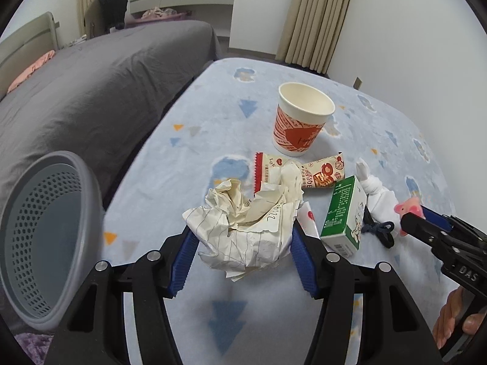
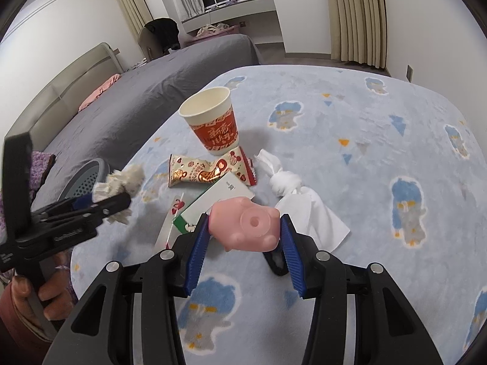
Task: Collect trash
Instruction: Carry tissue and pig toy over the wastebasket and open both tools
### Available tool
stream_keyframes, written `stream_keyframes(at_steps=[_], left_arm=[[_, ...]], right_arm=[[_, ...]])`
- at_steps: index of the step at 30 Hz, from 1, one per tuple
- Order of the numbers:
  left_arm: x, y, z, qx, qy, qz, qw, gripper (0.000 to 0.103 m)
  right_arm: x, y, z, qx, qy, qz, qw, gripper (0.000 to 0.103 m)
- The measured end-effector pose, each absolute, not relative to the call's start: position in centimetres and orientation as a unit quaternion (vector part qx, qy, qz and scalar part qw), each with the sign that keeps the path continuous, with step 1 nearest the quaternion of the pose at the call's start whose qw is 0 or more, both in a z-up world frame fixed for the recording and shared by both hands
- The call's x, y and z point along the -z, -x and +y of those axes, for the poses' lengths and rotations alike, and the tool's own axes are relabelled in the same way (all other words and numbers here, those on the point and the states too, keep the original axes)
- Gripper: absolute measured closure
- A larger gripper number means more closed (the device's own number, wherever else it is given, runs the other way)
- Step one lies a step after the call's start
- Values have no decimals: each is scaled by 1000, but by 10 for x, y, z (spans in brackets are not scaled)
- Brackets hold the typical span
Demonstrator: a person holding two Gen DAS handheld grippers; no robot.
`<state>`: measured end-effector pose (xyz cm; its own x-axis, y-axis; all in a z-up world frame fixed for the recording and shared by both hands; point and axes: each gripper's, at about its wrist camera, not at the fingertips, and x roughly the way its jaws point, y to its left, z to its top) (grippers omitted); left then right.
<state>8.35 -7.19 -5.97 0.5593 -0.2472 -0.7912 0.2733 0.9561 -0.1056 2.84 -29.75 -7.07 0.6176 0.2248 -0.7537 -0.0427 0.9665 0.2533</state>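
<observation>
My left gripper [image 1: 240, 237] is shut on a crumpled ball of lined paper [image 1: 243, 222], held above the blue blanket [image 1: 197, 121]. It also shows in the right wrist view [image 2: 121, 188]. My right gripper [image 2: 245, 228] is shut on a pink pig toy [image 2: 245, 225], seen in the left wrist view too [image 1: 409, 210]. A grey perforated trash basket [image 1: 45, 237] lies tilted at the left. On the blanket lie an orange paper cup [image 1: 301, 118], a snack wrapper [image 1: 322, 173], a green-and-white carton [image 1: 344, 216] and a knotted white tissue [image 2: 292, 188].
A grey bed [image 1: 91, 85] runs along the left behind the basket. A dark hair tie [image 1: 380, 231] lies by the carton. A thin plastic sleeve [image 2: 170, 222] lies next to the carton. Curtains and white walls stand at the back.
</observation>
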Motion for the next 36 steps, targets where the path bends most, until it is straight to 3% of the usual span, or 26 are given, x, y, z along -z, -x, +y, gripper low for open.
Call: stream_keyframes(at_steps=[18,36], left_arm=[[32,-43,33,93,-22,391,915,46],[48,-64,156,-14,-19,383,924,46]], right_arm=[[60,-6,-199,-97,-82,423,897,58],[62,-59,-55,-180,-52,428,884,58]])
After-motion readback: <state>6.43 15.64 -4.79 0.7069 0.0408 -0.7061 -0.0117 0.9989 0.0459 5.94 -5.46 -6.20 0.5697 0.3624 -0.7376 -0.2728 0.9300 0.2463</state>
